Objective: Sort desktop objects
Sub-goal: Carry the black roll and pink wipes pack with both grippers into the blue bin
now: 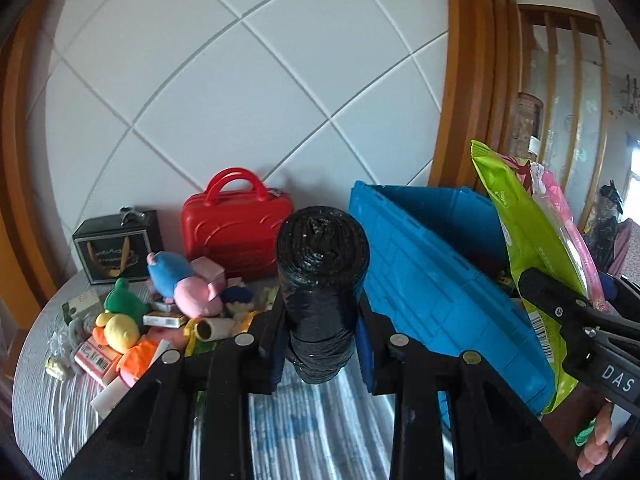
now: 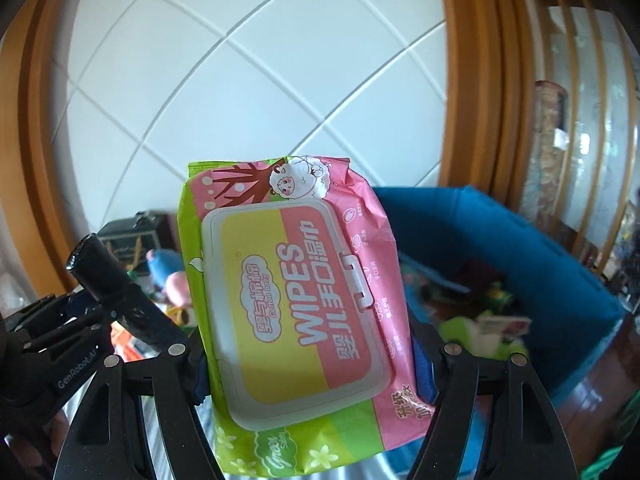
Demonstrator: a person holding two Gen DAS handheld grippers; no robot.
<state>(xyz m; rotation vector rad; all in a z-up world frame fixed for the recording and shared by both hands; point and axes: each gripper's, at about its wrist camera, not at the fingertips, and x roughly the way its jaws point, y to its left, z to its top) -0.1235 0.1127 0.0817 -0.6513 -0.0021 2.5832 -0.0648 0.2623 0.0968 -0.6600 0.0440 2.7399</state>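
Left claw (image 1: 322, 340) clamped on 1 black bag roll (image 1: 322, 280), its lower end hidden btwn the pads; right claw (image 2: 316, 364) clamped on 1 wipes pack (image 2: 296, 304), bottom cut off, both above desk (image 1: 52, 408) beside 1 blue crate (image 1: 440, 280), contents blurred

Left wrist view: the black rolled plastic bag bundle (image 1: 322, 292) hides the tabletop behind it and part of the red hard-shell carry case (image 1: 236, 232). The blue plastic crate (image 1: 432, 280) is partly covered at right by the green and pink wipes pack (image 1: 532, 240); its contents are unreadable. A hand (image 1: 600, 446) is cut off at the lower right edge.

Right wrist view: the crate (image 2: 560, 264) interior is blurred; items inside cannot be identified. The wipes pack (image 2: 296, 312) blocks the centre, its bottom cut off.
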